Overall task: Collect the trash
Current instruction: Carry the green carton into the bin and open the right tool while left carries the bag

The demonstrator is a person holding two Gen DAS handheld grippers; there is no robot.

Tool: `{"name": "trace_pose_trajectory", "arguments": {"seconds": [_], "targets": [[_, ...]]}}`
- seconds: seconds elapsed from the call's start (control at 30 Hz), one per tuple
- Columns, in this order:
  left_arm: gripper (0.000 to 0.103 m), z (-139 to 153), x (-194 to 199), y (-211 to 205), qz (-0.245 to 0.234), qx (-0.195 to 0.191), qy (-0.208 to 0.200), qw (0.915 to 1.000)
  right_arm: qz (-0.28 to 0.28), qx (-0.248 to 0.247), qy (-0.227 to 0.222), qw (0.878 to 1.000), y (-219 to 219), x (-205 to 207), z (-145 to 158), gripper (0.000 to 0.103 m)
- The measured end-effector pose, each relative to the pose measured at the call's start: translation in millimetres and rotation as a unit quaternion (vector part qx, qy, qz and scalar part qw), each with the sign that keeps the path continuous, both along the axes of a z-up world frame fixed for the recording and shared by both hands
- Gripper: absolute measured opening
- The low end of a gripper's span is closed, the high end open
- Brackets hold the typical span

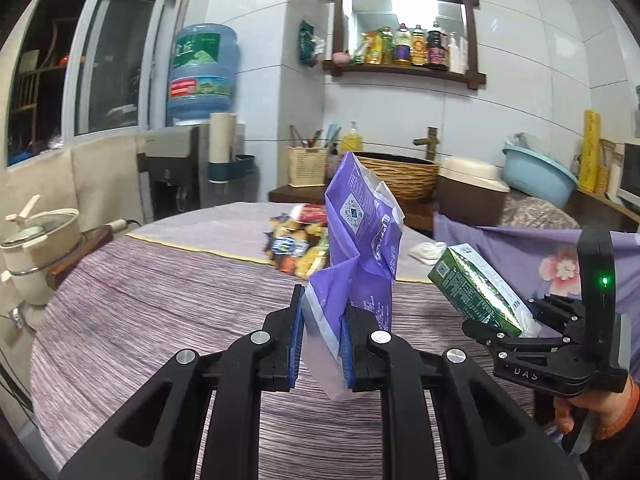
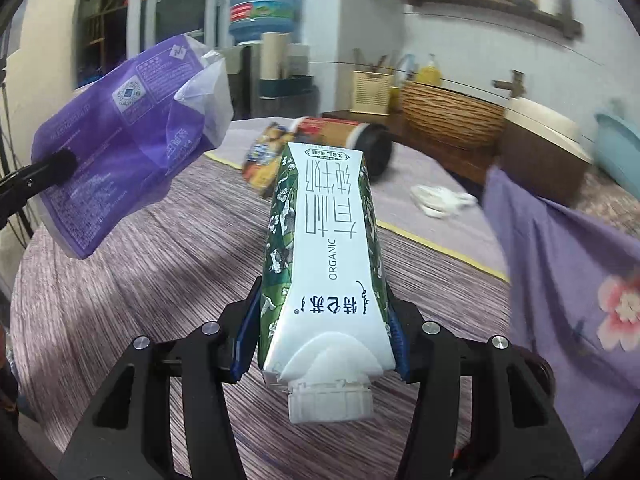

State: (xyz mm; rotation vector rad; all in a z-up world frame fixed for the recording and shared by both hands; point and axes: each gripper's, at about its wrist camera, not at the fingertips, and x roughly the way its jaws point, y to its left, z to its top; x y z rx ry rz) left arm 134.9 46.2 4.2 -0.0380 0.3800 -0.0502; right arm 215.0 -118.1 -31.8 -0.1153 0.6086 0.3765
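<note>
Left gripper (image 1: 322, 344) at the bottom middle of the left wrist view, blue pads (image 1: 295, 344) squeezed tight on a crumpled purple bag (image 1: 360, 240) that sticks up into the middle of the frame. Right gripper (image 2: 322, 332) at the bottom middle of the right wrist view, pads pressed on both sides of a green and white milk carton (image 2: 324, 256), white cap (image 2: 330, 400) near the camera, far end pointing up the frame. Same carton seen at the right side of the left wrist view, tilted, with a bit of a hand (image 1: 592, 412) at the lower right edge. Both held up off a striped purple tablecloth (image 1: 160, 304) across the lower half. Further back on the table, near the middle, more trash: a colorful snack wrapper (image 1: 296, 246), a red and brown can (image 2: 340, 132) lying on its side, and a crumpled white tissue (image 2: 440, 198) toward the right. Purple flowered cloth (image 2: 580, 280) at the right edge. At the back, a woven basket (image 1: 400, 172), a light blue basin (image 1: 536, 172), and a big blue water jug (image 1: 204, 72) at the upper left. Wooden shelf of bottles (image 1: 404, 46) high on the tiled wall. White pot (image 1: 40, 236) at the far left.
</note>
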Motion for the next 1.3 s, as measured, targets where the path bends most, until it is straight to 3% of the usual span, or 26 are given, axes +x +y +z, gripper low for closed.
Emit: {"name": "trace_pose_trajectory", "arguments": {"seconds": [0.33,0.67,1.0,1.3], "targets": [[0.016,-5.4,-1.4,-81.2,-0.093,-0.003,0.006,0.9957,-0.111,0.023,0.018,0.993,-108.6,-42.8,-27.7,0.053],[0.016,-15.0,-1.1,-142.0,-0.159,0.0,0.023,0.9871,-0.205,0.025,0.065,0.976,-192.1,-54.4,-84.6,0.053],[0.016,-25.7,-1.2,-176.9,-0.195,0.009,0.039,0.9801,-0.244,0.025,0.149,0.958,-228.8,-25.1,-168.2,0.053],[0.016,-31.9,-0.5,-202.5,-0.223,0.022,0.048,0.9733,-0.249,0.029,0.202,0.947,-239.1,-2.0,-213.6,0.054]]}}
